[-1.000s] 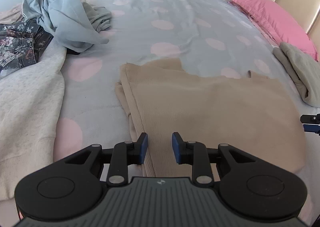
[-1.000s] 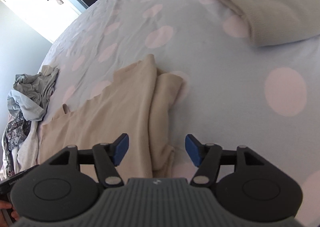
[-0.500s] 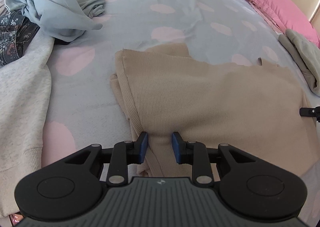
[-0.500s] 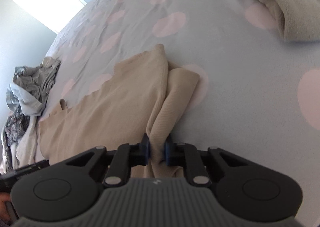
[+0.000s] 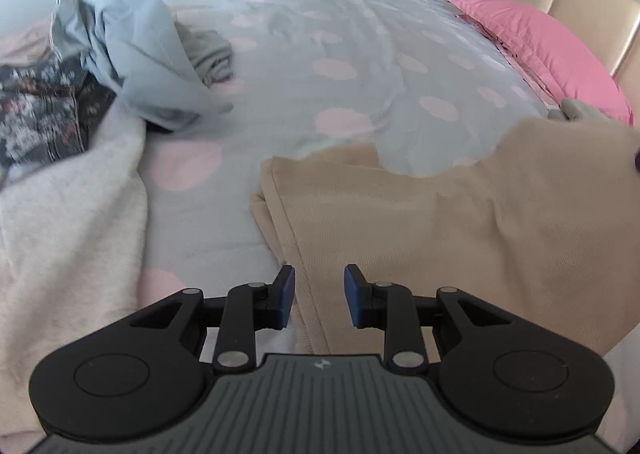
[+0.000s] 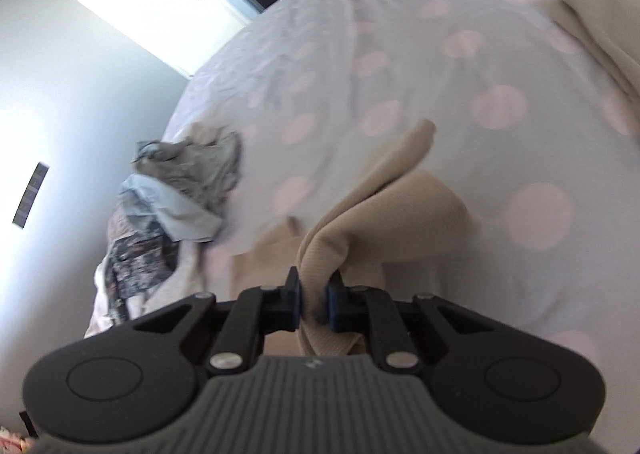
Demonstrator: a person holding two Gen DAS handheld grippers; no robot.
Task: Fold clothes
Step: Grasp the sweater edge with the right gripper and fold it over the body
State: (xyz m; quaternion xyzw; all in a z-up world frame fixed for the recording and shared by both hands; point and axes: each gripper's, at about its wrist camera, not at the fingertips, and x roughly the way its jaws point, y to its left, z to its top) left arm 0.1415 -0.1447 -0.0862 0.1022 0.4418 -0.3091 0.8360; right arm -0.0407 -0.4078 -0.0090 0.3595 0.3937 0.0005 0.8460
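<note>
Blurred beside the pink-dotted grey bedsheet (image 6: 400, 33): olive folded fleece garment (image 6: 600, 9), cut by frame edge; crumpled grey-blue clothes heap (image 6: 188, 189) smeared.

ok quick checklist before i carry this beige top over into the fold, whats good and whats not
1. Right gripper pinched on the beige top: ok, ribbed fabric is bunched between the jaws.
2. Right side lifted off the bed sheet: ok, it hangs up from the bed.
3. Left gripper holding its edge: not ok, jaws open, fabric between them but ungripped.
4. Landing area for the fold: ok, the sheet beyond the top is bare.
5. Clothes pile out of the way: ok, apart from the top.
6. Sleeve tucked flat: cannot tell, hidden under the lifted cloth.
</note>
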